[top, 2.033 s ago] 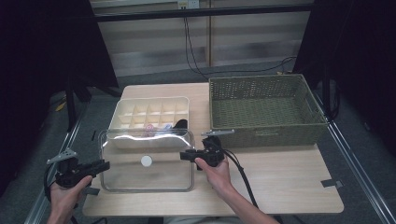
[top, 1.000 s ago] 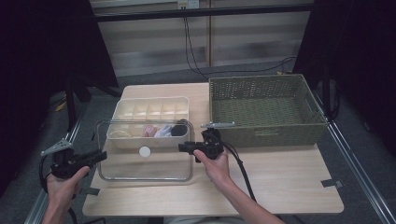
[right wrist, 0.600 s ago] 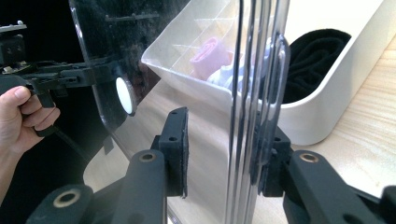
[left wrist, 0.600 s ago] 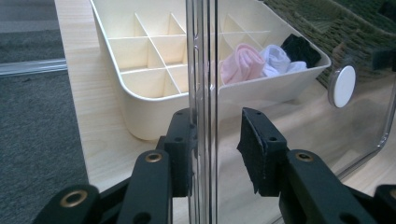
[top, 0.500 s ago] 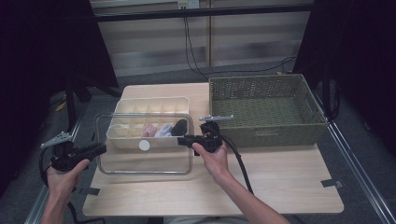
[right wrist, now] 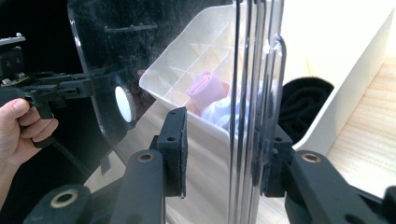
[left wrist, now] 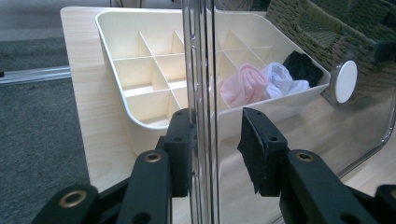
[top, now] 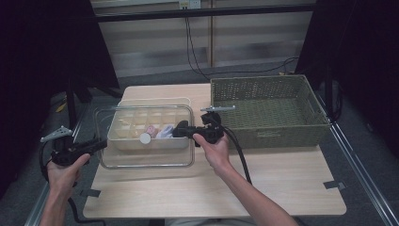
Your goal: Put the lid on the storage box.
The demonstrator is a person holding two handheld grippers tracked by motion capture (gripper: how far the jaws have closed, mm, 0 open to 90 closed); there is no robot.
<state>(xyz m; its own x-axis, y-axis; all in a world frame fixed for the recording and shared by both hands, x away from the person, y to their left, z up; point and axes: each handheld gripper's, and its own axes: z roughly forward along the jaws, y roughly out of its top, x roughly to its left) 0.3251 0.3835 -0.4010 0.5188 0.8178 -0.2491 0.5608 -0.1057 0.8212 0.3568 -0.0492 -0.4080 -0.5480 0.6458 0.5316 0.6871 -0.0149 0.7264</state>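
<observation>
A clear plastic lid [top: 141,160] with a white round knob [top: 145,138] hangs tilted over the front of a cream divided tray [top: 155,101]. My left gripper [top: 101,143] is shut on its left rim, my right gripper [top: 181,129] on its right rim. In the left gripper view the rim [left wrist: 201,70] stands upright between the jaws of the gripper [left wrist: 217,154]. The right gripper view shows the rim [right wrist: 254,70] likewise within its gripper [right wrist: 224,154]. The tray holds a pink roll [left wrist: 245,84], a white roll [left wrist: 282,79] and a black one [left wrist: 303,67].
A green woven basket [top: 268,110] stands at the right, close beside the tray and my right hand. Bare wooden tabletop [top: 263,188] lies in front. Dark curtains and cables surround the table; tape marks sit near its front corners.
Both hands have risen and carried the lid back from the table's front part, so that it now hangs tilted over the tray's front.
</observation>
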